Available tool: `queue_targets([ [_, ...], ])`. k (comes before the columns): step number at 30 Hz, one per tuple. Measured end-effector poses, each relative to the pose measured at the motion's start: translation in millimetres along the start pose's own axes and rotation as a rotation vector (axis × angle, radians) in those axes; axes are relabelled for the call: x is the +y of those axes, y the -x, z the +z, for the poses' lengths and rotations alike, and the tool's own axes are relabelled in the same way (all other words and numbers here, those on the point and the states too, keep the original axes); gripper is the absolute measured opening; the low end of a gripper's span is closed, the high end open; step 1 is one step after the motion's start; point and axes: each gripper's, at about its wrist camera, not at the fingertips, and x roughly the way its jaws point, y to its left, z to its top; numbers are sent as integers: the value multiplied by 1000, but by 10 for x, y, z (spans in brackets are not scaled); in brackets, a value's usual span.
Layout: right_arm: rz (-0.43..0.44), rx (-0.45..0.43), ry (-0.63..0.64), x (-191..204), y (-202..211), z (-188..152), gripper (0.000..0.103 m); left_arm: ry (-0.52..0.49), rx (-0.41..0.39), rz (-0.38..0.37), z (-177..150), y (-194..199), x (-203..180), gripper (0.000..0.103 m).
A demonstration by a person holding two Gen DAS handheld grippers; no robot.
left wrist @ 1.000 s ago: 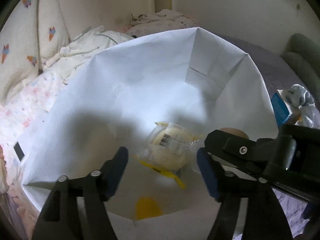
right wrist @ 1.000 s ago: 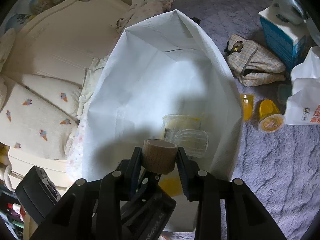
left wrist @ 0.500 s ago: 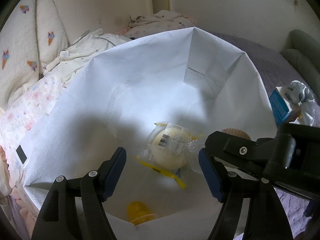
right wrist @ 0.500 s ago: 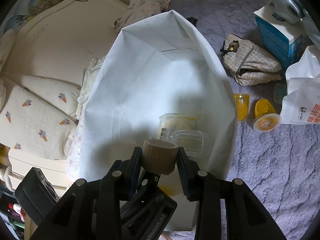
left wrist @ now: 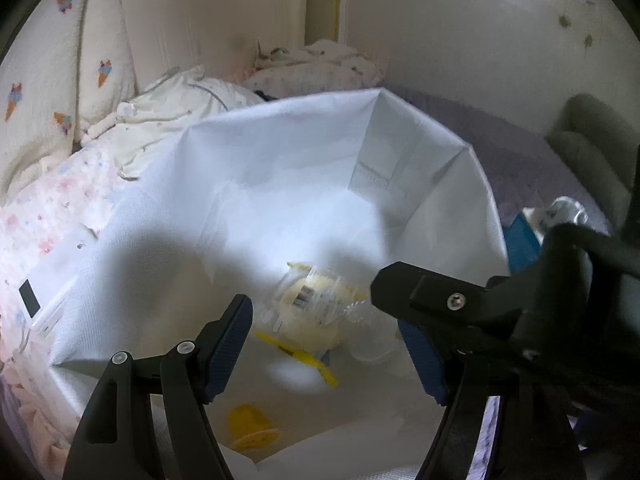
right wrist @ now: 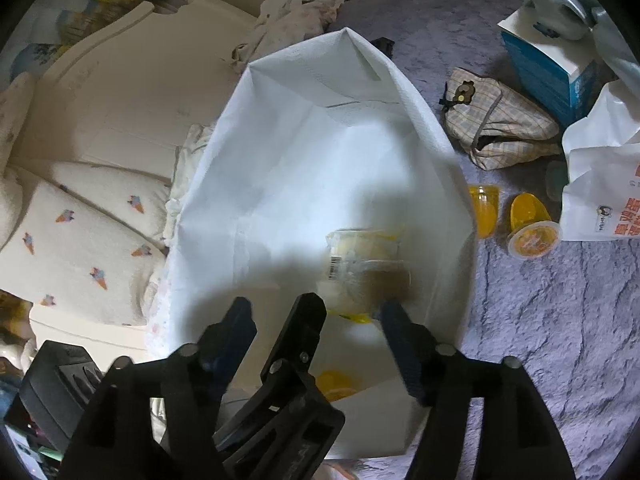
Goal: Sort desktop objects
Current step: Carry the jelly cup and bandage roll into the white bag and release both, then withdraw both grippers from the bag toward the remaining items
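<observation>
A white bag (right wrist: 304,168) stands open on the bed, and both grippers hang over its mouth. My right gripper (right wrist: 316,314) has its jaws opening, with no pad touching anything. The brown tape roll (right wrist: 390,284) is a blur just past its right fingertip, inside the bag, over a wrapped yellowish pack (right wrist: 360,256). My left gripper (left wrist: 324,320) is open and empty above the same pack (left wrist: 312,308). A finger (left wrist: 432,296) of the right gripper crosses in front of the left gripper's right finger. A clear cup (left wrist: 372,344) and a yellow jelly cup (left wrist: 250,428) also lie in the bag.
On the purple blanket right of the bag lie two yellow jelly cups (right wrist: 484,208) (right wrist: 530,226), a plaid pouch (right wrist: 496,124), a blue box (right wrist: 540,60) and a white printed plastic bag (right wrist: 600,184). Pillows (right wrist: 80,232) and a headboard are on the left.
The right gripper's jaws have spread and let go of the brown tape roll, which has dropped toward the pack in the bag. The left gripper stays open over the bag.
</observation>
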Motion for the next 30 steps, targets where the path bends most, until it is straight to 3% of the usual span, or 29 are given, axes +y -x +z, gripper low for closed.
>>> queue_targets([
  [13,-11,-55,58,151,164,-36,78,-36,-88,11,14,243,-125,76],
  [30,-69,-220,-5,-161,827,28,78,-114,-153,-129,41,338,-801,78],
])
